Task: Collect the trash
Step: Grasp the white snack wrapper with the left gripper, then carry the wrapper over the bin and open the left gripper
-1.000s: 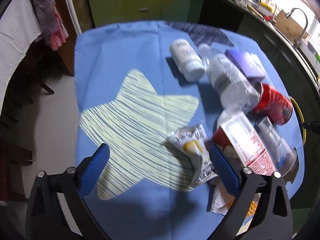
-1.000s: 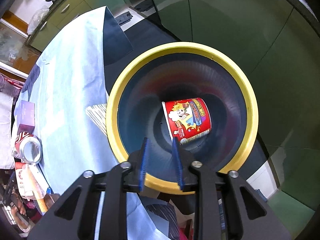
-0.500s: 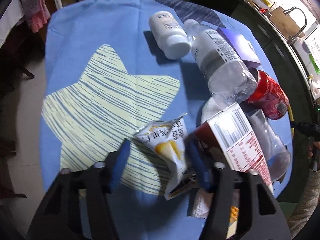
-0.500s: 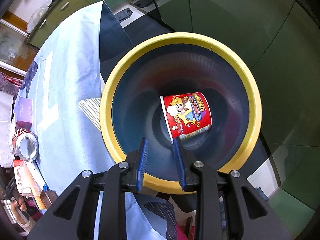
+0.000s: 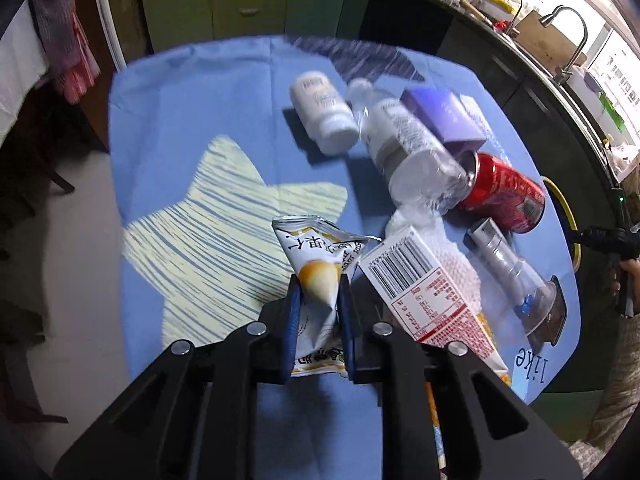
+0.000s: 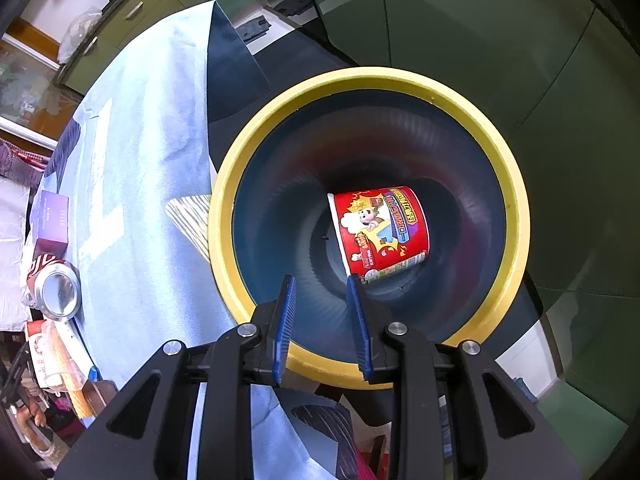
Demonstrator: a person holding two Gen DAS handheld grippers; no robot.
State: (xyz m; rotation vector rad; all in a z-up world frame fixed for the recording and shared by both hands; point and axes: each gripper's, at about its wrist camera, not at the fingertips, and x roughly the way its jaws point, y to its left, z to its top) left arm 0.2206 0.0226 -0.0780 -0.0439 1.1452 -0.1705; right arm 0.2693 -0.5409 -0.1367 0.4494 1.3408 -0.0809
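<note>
1. Left gripper (image 5: 318, 312) is closing its jaws on the snack wrapper (image 5: 320, 276), pads pinching its crumpled middle, near the table's (image 5: 192, 120) front edge.
2. Right gripper (image 6: 322, 320) hangs over the yellow-rimmed bin (image 6: 304, 92) off the table's edge, jaws slightly apart, nothing between them; a red cup (image 6: 380, 230) lies inside.
3. Pickup step, I'd say; next comes carrying the wrapper to the bin.
4. The carton (image 5: 424, 292) hides whatever lies beneath it, and the wrapper's lower end is masked by the fingers.
</note>
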